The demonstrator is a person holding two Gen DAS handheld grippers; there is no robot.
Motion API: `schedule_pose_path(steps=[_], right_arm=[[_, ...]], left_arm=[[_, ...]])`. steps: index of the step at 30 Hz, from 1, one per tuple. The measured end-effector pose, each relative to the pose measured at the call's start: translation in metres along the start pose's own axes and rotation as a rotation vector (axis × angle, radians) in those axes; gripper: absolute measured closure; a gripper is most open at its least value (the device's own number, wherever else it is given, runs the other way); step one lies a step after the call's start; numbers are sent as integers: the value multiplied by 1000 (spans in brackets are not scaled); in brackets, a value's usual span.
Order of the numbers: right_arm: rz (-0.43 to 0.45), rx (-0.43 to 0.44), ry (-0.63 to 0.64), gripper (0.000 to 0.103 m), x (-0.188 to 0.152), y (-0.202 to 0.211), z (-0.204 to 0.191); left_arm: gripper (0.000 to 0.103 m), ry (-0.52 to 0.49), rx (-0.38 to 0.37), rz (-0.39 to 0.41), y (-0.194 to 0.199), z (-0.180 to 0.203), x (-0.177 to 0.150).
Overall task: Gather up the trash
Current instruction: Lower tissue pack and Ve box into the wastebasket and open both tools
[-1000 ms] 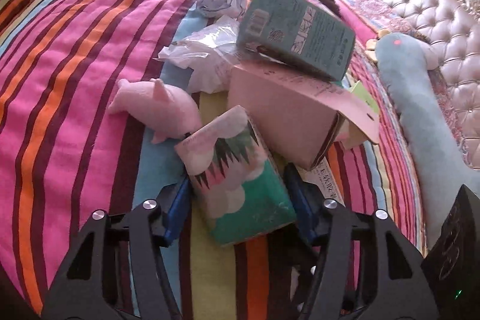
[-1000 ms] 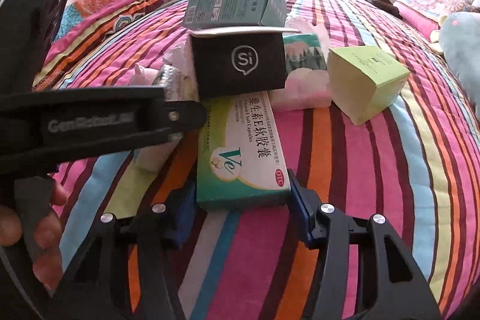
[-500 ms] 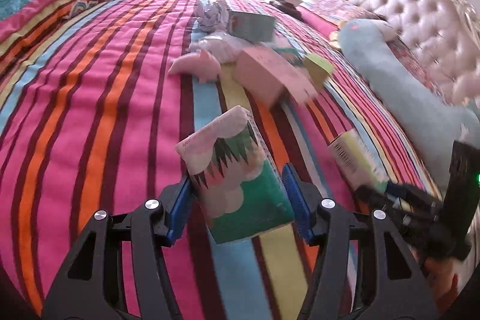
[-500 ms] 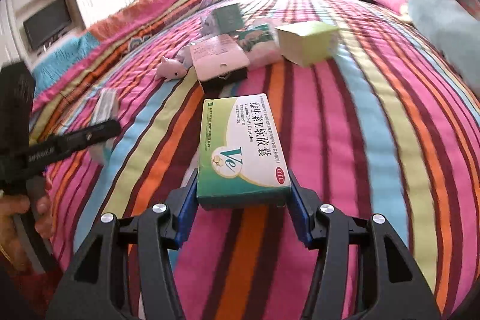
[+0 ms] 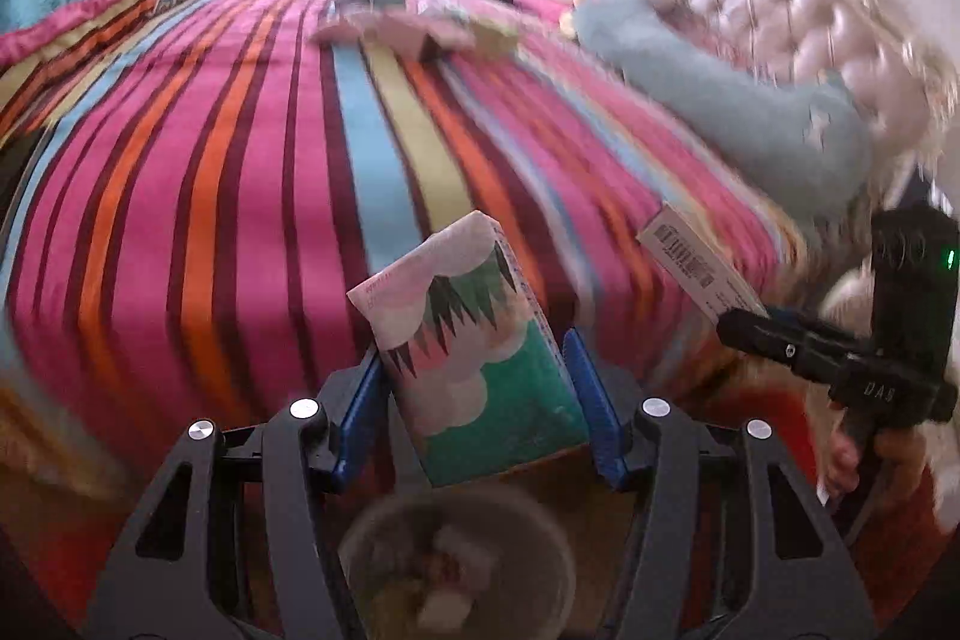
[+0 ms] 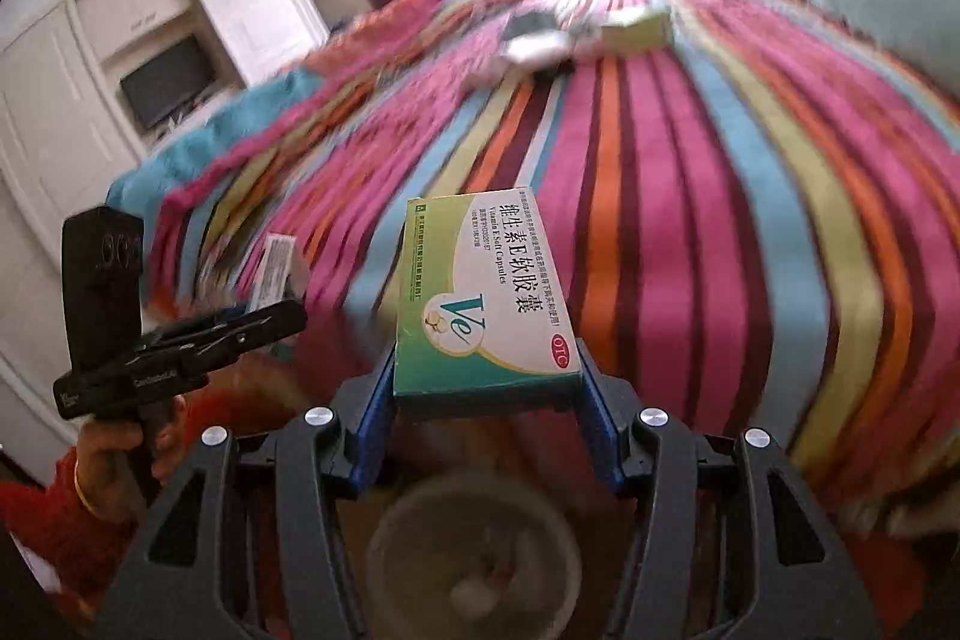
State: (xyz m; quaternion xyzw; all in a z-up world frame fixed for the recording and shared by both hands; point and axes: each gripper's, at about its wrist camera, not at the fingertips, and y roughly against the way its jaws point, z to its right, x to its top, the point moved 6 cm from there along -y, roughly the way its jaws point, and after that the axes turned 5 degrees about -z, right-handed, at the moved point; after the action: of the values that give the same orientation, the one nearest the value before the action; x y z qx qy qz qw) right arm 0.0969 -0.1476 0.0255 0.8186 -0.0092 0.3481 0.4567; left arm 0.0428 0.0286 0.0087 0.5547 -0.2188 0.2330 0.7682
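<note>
Left gripper (image 5: pixel 474 388): blue pads clamped on a soft pink-and-green tissue pack (image 5: pixel 465 340), held off the near edge of the striped bed (image 5: pixel 252 172), above a round, blurred bin (image 5: pixel 456 562). Right gripper (image 6: pixel 486 400): pads pinched on a flat green-and-white vitamin E carton (image 6: pixel 480 298), likewise past the bed's near edge
</note>
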Motion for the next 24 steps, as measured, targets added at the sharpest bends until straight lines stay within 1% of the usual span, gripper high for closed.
schedule_pose_path(steps=[3,5,6,7,10,11,12,14,16,18,19,20,21,22,24], right_arm=[[-100,28,-44,51,-49,-17,-5],[-176,31,-77,51,-77,-38,-5],[-228,28,-99,51,-94,-55,-2],[-261,25,-115,51,-104,-66,0],[-376,24,-157,51,-129,-99,5],[-412,28,-162,51,-134,-110,6],[-426,25,-162,51,-136,-115,6],[-464,10,-144,51,-138,-130,5],[-478,-3,-129,51,-137,-138,4],[-489,-4,-115,51,-139,-144,2],[-491,-5,-111,50,-137,-149,0],[-496,-8,-109,48,-141,-151,-2],[-501,-23,-109,43,-139,-156,-3],[-495,-36,-108,35,-141,-156,-3],[-483,-50,-112,33,-142,-158,-4]], left_arm=[[46,-7,15,-106,-9,2,-55],[46,17,20,-208,-29,0,-97],[46,17,27,-257,-41,-2,-115],[46,11,46,-304,-54,-3,-131],[46,-17,79,-426,-89,-6,-162],[46,-25,90,-451,-97,-7,-169],[46,-27,102,-475,-105,-8,-175],[46,-23,98,-536,-121,-10,-188],[46,-22,98,-582,-131,-11,-197],[44,-15,87,-602,-134,-11,-200],[42,-11,93,-610,-135,-12,-202],[39,-11,108,-616,-136,-13,-203],[32,-11,120,-619,-137,-14,-204],[25,-6,131,-622,-137,-16,-204],[25,5,134,-626,-137,-18,-204]])
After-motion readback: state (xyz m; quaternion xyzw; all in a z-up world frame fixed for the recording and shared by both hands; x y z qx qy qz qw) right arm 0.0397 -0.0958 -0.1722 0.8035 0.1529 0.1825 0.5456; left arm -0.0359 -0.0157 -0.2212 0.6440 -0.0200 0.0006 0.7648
